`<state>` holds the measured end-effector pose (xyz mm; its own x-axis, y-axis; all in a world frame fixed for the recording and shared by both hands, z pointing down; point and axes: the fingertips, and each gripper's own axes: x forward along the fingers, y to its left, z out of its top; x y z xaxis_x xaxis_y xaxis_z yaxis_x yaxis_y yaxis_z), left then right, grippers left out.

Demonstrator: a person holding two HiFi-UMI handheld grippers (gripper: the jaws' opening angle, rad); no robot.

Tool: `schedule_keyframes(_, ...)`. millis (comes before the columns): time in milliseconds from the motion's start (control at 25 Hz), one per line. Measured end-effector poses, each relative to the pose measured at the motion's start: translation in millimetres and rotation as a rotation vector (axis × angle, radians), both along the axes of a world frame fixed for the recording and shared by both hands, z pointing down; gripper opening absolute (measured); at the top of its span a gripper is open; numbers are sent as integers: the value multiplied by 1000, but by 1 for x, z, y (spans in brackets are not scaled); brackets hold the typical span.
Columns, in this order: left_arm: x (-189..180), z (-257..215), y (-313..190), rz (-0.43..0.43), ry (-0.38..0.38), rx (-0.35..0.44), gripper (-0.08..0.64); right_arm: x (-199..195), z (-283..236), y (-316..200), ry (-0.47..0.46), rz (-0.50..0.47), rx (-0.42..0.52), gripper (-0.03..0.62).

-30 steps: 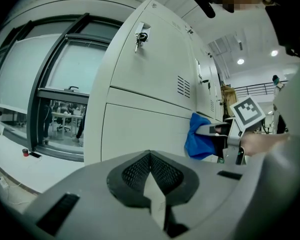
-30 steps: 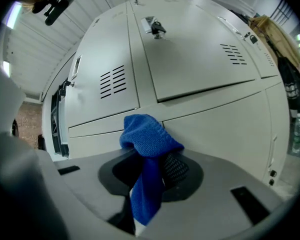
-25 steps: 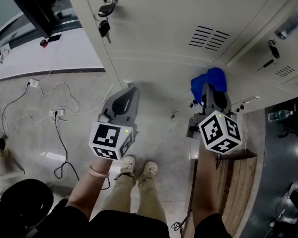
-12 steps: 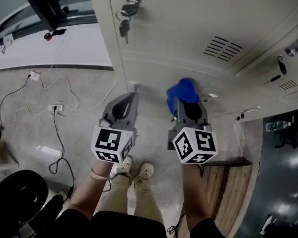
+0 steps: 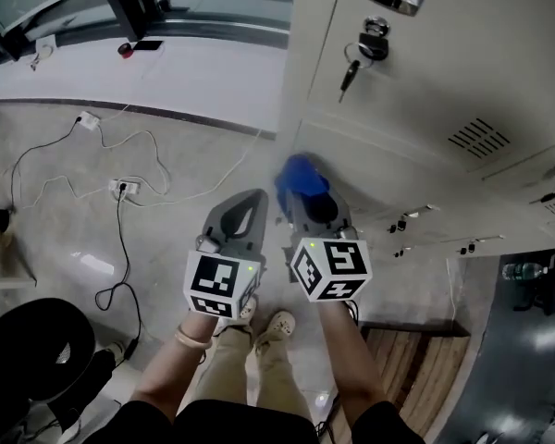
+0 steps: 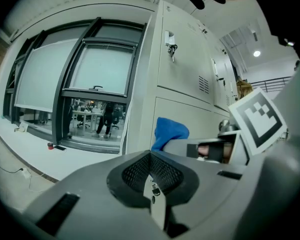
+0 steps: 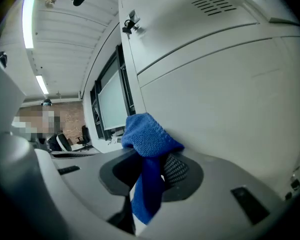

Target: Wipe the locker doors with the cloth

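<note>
A blue cloth point(image 5: 301, 176) is pinched in my right gripper point(image 5: 305, 197) and presses against the lower beige locker door point(image 5: 370, 178) near its left edge. In the right gripper view the cloth point(image 7: 147, 139) bunches over the shut jaws and touches the door point(image 7: 225, 89). My left gripper point(image 5: 250, 202) hangs beside it to the left, shut and holding nothing. The left gripper view has its jaws closed together point(image 6: 151, 170), with the cloth point(image 6: 170, 130) just to the right. A key point(image 5: 350, 63) hangs from the upper door's lock.
More locker doors with vents point(image 5: 481, 137) run to the right. White cables and a socket point(image 5: 125, 188) lie on the grey floor at left. A black chair point(image 5: 37, 368) sits bottom left, a wooden bench point(image 5: 416, 368) bottom right. My feet point(image 5: 268, 322) are below the grippers.
My right gripper has carried the cloth leftward along the lower locker door, from its right part to its left edge. The left gripper has stayed beside it, shut.
</note>
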<state>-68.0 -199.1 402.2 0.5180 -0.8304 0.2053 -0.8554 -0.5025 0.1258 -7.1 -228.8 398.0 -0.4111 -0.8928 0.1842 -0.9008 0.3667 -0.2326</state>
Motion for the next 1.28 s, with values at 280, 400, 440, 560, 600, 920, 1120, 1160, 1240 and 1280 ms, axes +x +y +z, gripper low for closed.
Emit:
schedule_keyframes(280, -23, 9, 12, -19, 6, -17, 6, -9, 7, -18, 23, 76, -21, 87)
schedule_keyframes(400, -25, 8, 8, -15, 14, -18, 6, -4, 9, -22, 23, 93, -33, 87)
schedule_keyframes(440, -23, 8, 5, -13, 14, -21, 6, -2, 9, -23, 28, 93, -30, 87)
schedule_keyframes(560, -11, 6, 3, 7, 20, -25, 6, 10, 9, -22, 48, 105, -20, 87)
schedule_keyframes(600, -6, 6, 3, 21, 21, -24, 6, 15, 10, -21, 44, 112, -20, 87)
schedule_keyframes(920, 22, 14, 6, 86, 11, -43, 6, 64, 15, -11, 23, 194, -32, 87)
schedule_keyframes(1120, 39, 18, 8, 113, 1, -52, 6, 100, 20, -1, 60, 260, -39, 87)
schedule_keyframes(1160, 43, 18, 8, 119, -1, -49, 6, 107, 21, 0, 55, 277, -42, 87)
schedule_keyframes(1240, 51, 17, 9, 131, -6, -42, 6, 121, 23, 3, 38, 311, -47, 87)
schedule_keyframes(1280, 55, 17, 10, 138, -10, -40, 6, 127, 25, 5, 31, 329, -48, 87)
